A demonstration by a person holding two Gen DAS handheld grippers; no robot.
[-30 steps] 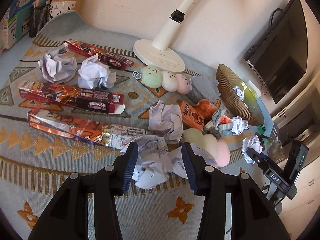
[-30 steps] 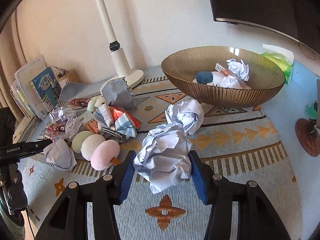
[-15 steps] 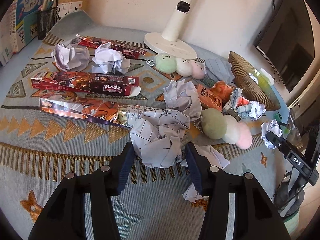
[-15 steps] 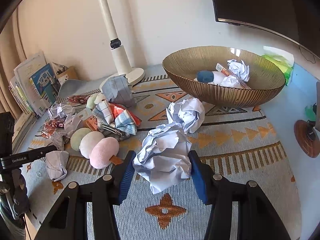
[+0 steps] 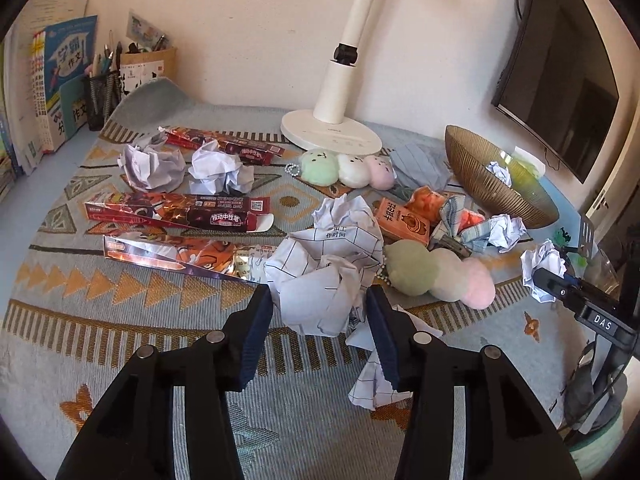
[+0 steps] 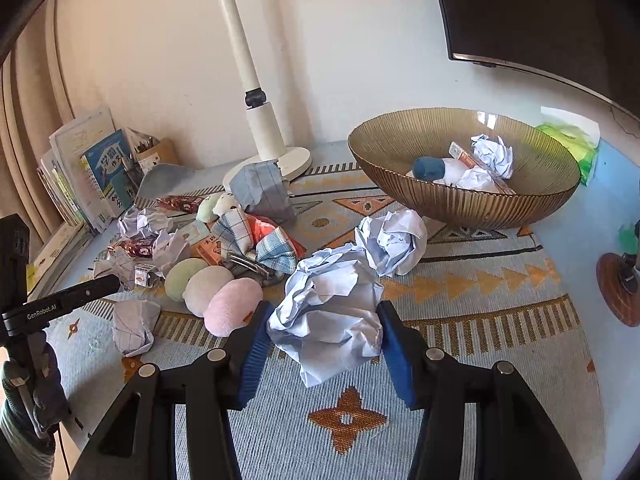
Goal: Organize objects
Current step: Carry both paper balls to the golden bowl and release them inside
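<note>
My left gripper [image 5: 320, 320] is shut on a crumpled grid-paper ball [image 5: 320, 280] and holds it above the patterned mat [image 5: 120, 320]. My right gripper [image 6: 324, 344] is shut on a crumpled pale-blue paper ball [image 6: 328, 312], held above the mat in front of the brown ribbed bowl [image 6: 460, 200]. The bowl holds a paper ball [image 6: 492, 152], a blue-and-white item and a small packet. Another paper ball [image 6: 394, 240] lies just before the bowl. More paper balls [image 5: 152, 164], red cartons [image 5: 180, 212] and plush dumplings [image 5: 436, 272] lie on the mat.
A white lamp base [image 5: 330, 134] stands at the back. Books [image 5: 60, 80] and a pen holder [image 5: 100, 96] line the far left. A monitor [image 5: 568, 92] hangs at the right. Checked cloths and an orange box [image 5: 402, 222] lie mid-mat. A flattened paper sheet [image 5: 380, 380] lies under my left gripper.
My left gripper closed on the grid-paper ball and lifted it off the mat, pulling back. My right gripper kept its paper ball and barely moved.
</note>
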